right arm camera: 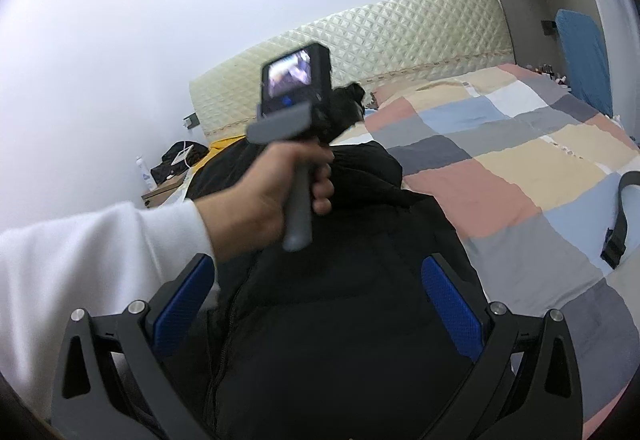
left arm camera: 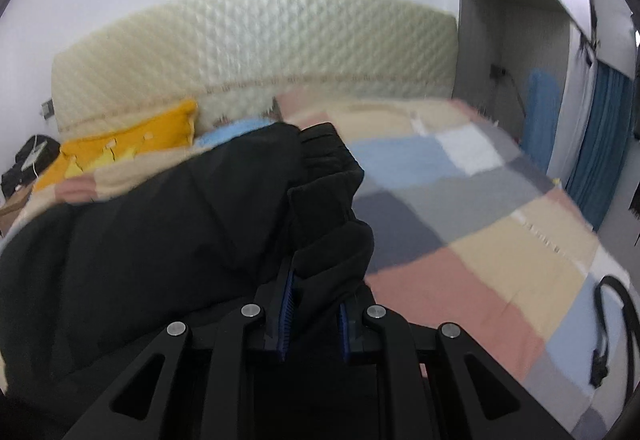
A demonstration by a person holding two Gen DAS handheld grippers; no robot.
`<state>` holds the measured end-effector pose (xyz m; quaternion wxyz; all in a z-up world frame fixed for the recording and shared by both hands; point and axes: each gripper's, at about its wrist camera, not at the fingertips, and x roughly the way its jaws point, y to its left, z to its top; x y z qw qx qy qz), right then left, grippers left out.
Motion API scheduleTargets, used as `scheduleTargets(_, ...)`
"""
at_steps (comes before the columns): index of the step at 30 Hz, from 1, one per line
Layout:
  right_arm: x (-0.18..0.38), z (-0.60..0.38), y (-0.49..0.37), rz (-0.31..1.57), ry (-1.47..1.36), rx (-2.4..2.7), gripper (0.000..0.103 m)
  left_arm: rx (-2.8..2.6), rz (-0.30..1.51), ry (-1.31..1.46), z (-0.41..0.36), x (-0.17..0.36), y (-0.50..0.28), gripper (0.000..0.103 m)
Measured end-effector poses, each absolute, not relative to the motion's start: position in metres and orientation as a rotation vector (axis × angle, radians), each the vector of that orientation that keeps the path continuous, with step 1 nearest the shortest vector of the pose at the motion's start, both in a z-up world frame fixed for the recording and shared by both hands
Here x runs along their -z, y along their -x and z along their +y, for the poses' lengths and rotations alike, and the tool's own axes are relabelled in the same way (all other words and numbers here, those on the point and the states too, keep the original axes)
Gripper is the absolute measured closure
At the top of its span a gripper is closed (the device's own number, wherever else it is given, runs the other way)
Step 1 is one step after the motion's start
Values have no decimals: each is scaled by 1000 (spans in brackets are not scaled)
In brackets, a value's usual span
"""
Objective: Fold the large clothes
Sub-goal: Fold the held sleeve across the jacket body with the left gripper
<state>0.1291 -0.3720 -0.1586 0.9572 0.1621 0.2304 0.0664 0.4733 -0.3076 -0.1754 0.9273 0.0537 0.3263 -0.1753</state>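
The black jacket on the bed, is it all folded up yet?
Not yet. The black jacket lies bunched on the checked blanket, and the left gripper is pinching its ribbed cuff.

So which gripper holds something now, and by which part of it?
The left gripper is shut on the black jacket, gripping its ribbed cuff. The right gripper is open and holds nothing.

Your black jacket lay on a bedspread checked pink, beige, grey and blue, beside a yellow pillow and cream quilted headboard.
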Motion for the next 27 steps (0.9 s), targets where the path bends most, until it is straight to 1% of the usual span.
scheduleTargets(2, 162, -372, -132, 480, -336, -133, 0, 350, 721, -127, -312, 197, -480, 86)
scheduleTargets(7, 166, -371, -138, 492, -337, -142, 0, 310, 698, -178, -320, 226, -477, 86)
scheduleTargets(12, 172, -377, -142, 504, -364, -136, 0, 285, 684, -169, -325, 227, -475, 86)
scheduleTargets(17, 172, -377, -142, 488, -351, -125, 0, 264, 672, -168, -320, 216, -468, 84)
scheduleTargets(22, 170, -387, -139, 472, -359, -97, 0, 209, 673, -165, -319, 199, -455, 76)
scheduleTargets(23, 170, -390, -139, 470, -361, -86, 0, 205, 684, -168, -319, 195, -452, 73)
scheduleTargets(24, 171, -394, -138, 468, -370, -75, 0, 203, 689, -172, -319, 191, -451, 65)
scheduleTargets(25, 172, -398, -137, 463, -379, -69, 0, 206, 687, -177, -319, 185, -445, 60)
scheduleTargets(27, 171, -406, -135, 456, -393, -47, 0, 205, 651, -196, -318, 172, -433, 25)
